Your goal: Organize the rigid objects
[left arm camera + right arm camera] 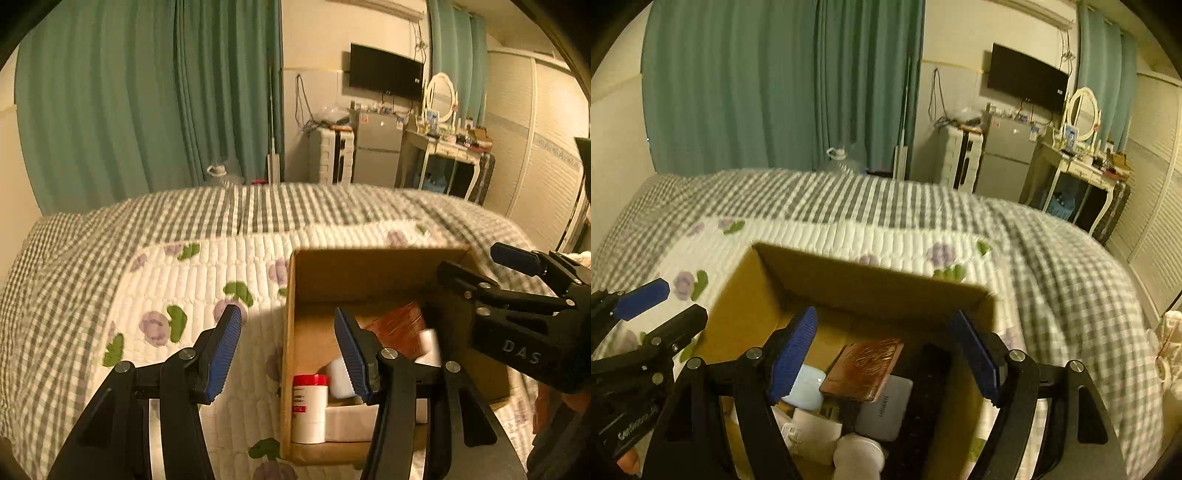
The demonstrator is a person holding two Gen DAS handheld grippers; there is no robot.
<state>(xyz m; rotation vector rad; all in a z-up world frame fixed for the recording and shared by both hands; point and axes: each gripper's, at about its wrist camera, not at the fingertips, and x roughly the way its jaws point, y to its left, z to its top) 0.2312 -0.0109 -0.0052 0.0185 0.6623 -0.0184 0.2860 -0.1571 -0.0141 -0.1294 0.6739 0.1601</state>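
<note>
Cardboard box sits open-topped on the quilted bedspread, floral panel under it, grey check border around. Left gripper: jaws wide apart, nothing between the blue pads; it straddles the box's left wall, one finger over the quilt, the other over the box interior. Right gripper: jaws also spread wide, holding nothing, poised above the box opening. Contents seen from the right wrist: reddish-brown flat case lying tilted on top of the others, a grey-white flat box beneath it, a pale blue rounded item beside it. From the left wrist: white bottle with red cap upright in the near-left corner against the wall. Green curtains and wall-mounted TV behind the bed
</note>
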